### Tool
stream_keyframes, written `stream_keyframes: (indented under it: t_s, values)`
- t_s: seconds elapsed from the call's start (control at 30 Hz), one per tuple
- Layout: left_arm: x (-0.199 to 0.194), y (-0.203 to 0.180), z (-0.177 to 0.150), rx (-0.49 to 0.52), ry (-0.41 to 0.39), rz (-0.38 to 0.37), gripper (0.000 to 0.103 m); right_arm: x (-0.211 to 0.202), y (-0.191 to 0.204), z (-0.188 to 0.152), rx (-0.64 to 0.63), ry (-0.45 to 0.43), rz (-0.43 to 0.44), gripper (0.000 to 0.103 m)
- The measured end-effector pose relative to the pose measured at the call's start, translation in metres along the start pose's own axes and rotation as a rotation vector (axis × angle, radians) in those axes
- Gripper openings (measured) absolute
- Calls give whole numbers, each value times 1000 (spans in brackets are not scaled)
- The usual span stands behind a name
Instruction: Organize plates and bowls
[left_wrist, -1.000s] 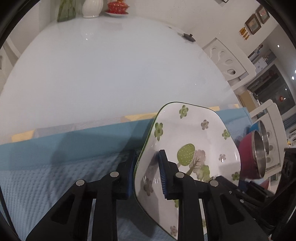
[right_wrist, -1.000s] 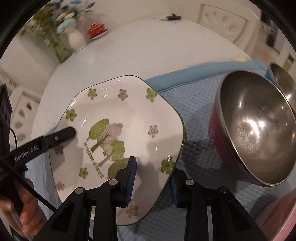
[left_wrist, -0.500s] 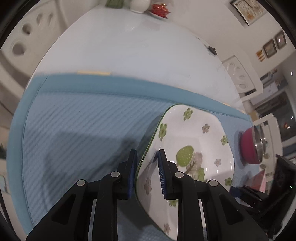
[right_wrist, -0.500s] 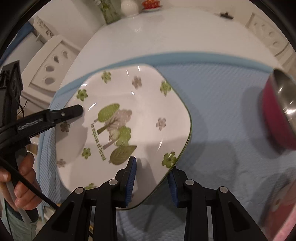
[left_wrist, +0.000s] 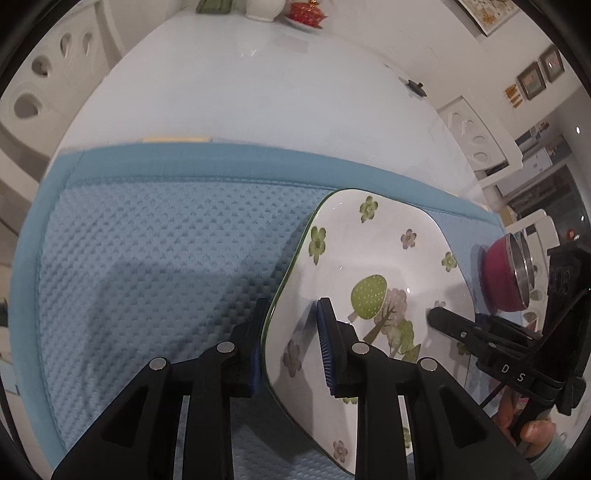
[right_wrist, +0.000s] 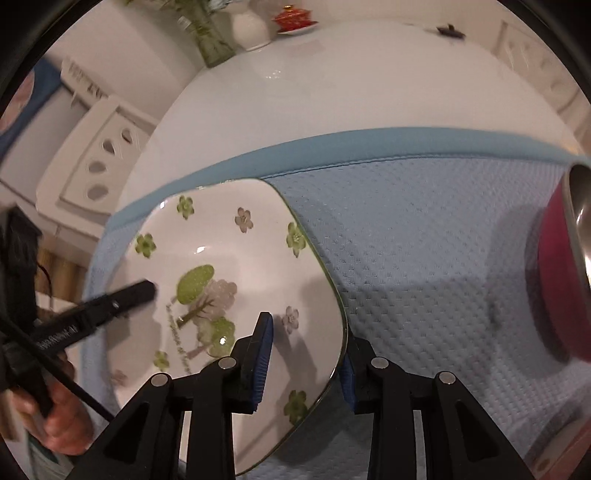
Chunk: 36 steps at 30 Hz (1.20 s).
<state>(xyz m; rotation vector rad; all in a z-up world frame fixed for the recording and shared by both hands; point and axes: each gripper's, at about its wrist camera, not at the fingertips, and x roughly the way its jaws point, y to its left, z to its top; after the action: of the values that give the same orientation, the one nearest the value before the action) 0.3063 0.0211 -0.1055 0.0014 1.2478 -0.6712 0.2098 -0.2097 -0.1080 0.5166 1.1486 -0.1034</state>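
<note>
Both grippers flank one square flowered plate (left_wrist: 373, 280) above a blue mat (left_wrist: 166, 258) on a white table (left_wrist: 258, 92). In the left wrist view the left gripper (left_wrist: 291, 343) straddles the plate's rim at about 6 o'clock, one pad under the rim, the other over the plate's face with a visible gap, so the fingers look slackened rather than pinching. In the right wrist view the right gripper (right_wrist: 304, 356) likewise brackets the plate's (right_wrist: 229, 295) near corner, at about 6 o'clock, its fingers fairly wide and not clearly pressing.

My judgement is that the task is at an early or middle stage: the plate is low over, or just settling on, the left part of the mat, and whether it fully rests there cannot be told. A pink bowl (right_wrist: 561, 280) with a steel inside stands at 3 o'clock, well apart from the plate, and a second steel rim shows behind it in the left view. The bowls are left to sort, and no stack is visible yet.

Compared with half a second ago, both pairs of fingers have widened around the rim. The mat's weave looks larger and sharper, suggesting the plate has come lower. The bowl has slid farther toward the right edge of the right view.
</note>
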Motion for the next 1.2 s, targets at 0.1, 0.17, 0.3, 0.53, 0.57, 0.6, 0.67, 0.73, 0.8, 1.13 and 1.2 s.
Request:
stream_keyframes:
  t_s: [0.1,0.17,0.3,0.53,0.57,0.6,0.67,0.73,0.8,1.13,1.2]
  values:
    - [-7,-7,-2,9,-26,15,21,-2,-6,1,46,14,32,32]
    - [-13,-8,-3,3,-47,7,21,-8,-11,-2,60,11,39,32]
    - [-25,-10,-2,3,-77,21,21,-13,-7,-4,48,14,34,32]
    - [-58,-6,-7,-13,-149,-33,21,-40,-1,-10,3,-28,69,32]
    - [-67,-4,-11,-22,-160,-49,21,-43,0,-11,0,-32,82,32]
    - [-74,-4,-14,-26,-168,-54,21,-48,2,-12,-3,-37,95,32]
    - [-88,-6,-23,-26,-184,-46,21,-62,6,-17,-17,-57,114,32]
    - [-106,-9,-37,-27,-201,-30,21,-80,19,-26,-43,-78,115,32]
    - [-120,-8,-50,-45,-209,-42,21,-94,28,-36,-52,-84,121,32]
    - [-163,8,-153,-140,-199,-51,21,-114,58,-135,-77,48,135,32]
    - [-164,10,-171,-147,-188,-32,21,-108,57,-162,-72,104,137,32]
